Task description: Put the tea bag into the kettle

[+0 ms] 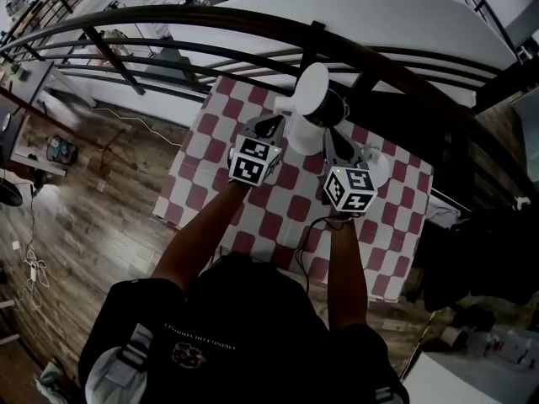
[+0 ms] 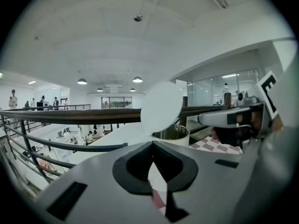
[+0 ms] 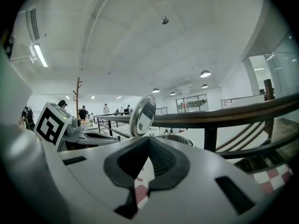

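Kettle (image 1: pixel 301 133), white, stands on the red-and-white checked surface (image 1: pixel 278 217) close to its far edge, about midway along that edge. Its round lid (image 1: pixel 312 88) is tipped up and back, leaving the mouth open, and both gripper views show the bare metal rim under the raised lid. Where the tea bag is I cannot tell: no view shows it clearly.

The left claw (image 2: pixel 152 143) sits just beside the kettle's left side, its jaws together with the tips meeting and nothing seen pinched between them; only the kettle's white wall shows through the slot below. The right claw (image 3: pixel 149 138) sits just beside the kettle's right side, its jaws likewise closed tip to tip on nothing. Both point toward the far edge, with the kettle between them.

Just right of the right claw lies a round white item (image 1: pixel 376 163), partly hidden. Beyond the far edge runs a dark curved railing (image 1: pixel 253 23); wooden floor (image 1: pixel 101 200) lies off the left edge.
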A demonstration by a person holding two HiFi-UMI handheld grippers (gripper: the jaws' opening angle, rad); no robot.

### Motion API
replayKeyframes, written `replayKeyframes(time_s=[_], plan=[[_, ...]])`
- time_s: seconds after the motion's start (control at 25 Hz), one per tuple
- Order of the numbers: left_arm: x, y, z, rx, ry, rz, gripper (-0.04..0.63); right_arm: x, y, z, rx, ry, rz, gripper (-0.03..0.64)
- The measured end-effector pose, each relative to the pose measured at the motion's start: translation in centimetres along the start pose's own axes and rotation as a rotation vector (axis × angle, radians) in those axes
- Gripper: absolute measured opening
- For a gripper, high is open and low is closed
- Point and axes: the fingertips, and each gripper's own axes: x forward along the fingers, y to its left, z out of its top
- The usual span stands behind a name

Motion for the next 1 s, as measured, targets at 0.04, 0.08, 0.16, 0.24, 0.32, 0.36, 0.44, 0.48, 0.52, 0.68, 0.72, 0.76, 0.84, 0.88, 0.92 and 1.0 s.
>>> replayKeyframes(time_s=[0.04, 0.08, 0.16, 0.24, 0.32, 0.36, 0.44, 0.48, 0.52, 0.68, 0.72, 0.76, 0.84, 0.88, 0.92, 1.0], plan=[[-0.4, -0.3, -0.4, 0.006, 0.007, -0.003, 0.003, -0.3, 0.2, 0.0, 0.000, -0.001, 0.002, 0.011], [-0.8, -0.6, -0.8, 0.008, 0.017, -0.005, 0.003, -0.6, 0.3, -0.1, 0.000, -0.001, 0.003, 0.011], [-1.4, -1.0, -1.6, 0.000, 0.039, -0.006, 0.003, -1.3, 0.6, -0.2, 0.000, -0.001, 0.002, 0.011], [-1.9, -1.3, -1.7, -0.001, 0.042, -0.004, 0.003, -2.1, 0.5, -0.1, -0.004, -0.004, -0.002, 0.011], [-2.2, -1.7, -1.6, 0.004, 0.041, -0.009, 0.003, -2.9, 0.3, 0.0, -0.005, -0.007, -0.012, 0.011], [-2.3, -2.1, -1.6, 0.007, 0.041, -0.014, 0.003, -3.4, 0.2, 0.0, -0.004, -0.008, -0.018, 0.011], [-2.7, -2.9, -1.8, 0.010, 0.042, -0.023, 0.003, -4.5, 0.0, -0.3, -0.001, -0.008, -0.032, 0.011], [-2.9, -3.3, -1.9, 0.010, 0.044, -0.027, 0.003, -5.0, 0.0, -0.4, 0.001, -0.007, -0.038, 0.011], [-3.1, -3.7, -2.0, 0.010, 0.045, -0.031, 0.003, -5.6, 0.0, -0.5, 0.001, -0.007, -0.044, 0.011], [-3.5, -5.6, -2.0, 0.023, 0.041, -0.053, 0.003, -8.1, -0.5, -0.7, 0.000, -0.012, -0.074, 0.011], [-3.7, -6.1, -2.0, 0.025, 0.042, -0.061, 0.003, -8.8, -0.7, -0.9, 0.002, -0.011, -0.083, 0.011], [-3.8, -6.8, -2.0, 0.026, 0.042, -0.069, 0.003, -9.4, -0.9, -1.1, 0.004, -0.009, -0.094, 0.011], [-3.8, -8.0, -2.2, 0.031, 0.045, -0.089, 0.003, -10.6, -1.5, -1.6, 0.010, -0.004, -0.115, 0.011], [-3.7, -8.7, -2.2, 0.033, 0.048, -0.100, 0.003, -11.3, -1.8, -1.8, 0.013, -0.003, -0.126, 0.011], [-3.6, -9.3, -2.3, 0.037, 0.051, -0.109, 0.003, -11.9, -2.2, -1.9, 0.015, -0.002, -0.138, 0.011], [-3.2, -10.6, -2.3, 0.047, 0.055, -0.132, 0.003, -13.2, -2.9, -2.3, 0.021, 0.000, -0.165, 0.011]])
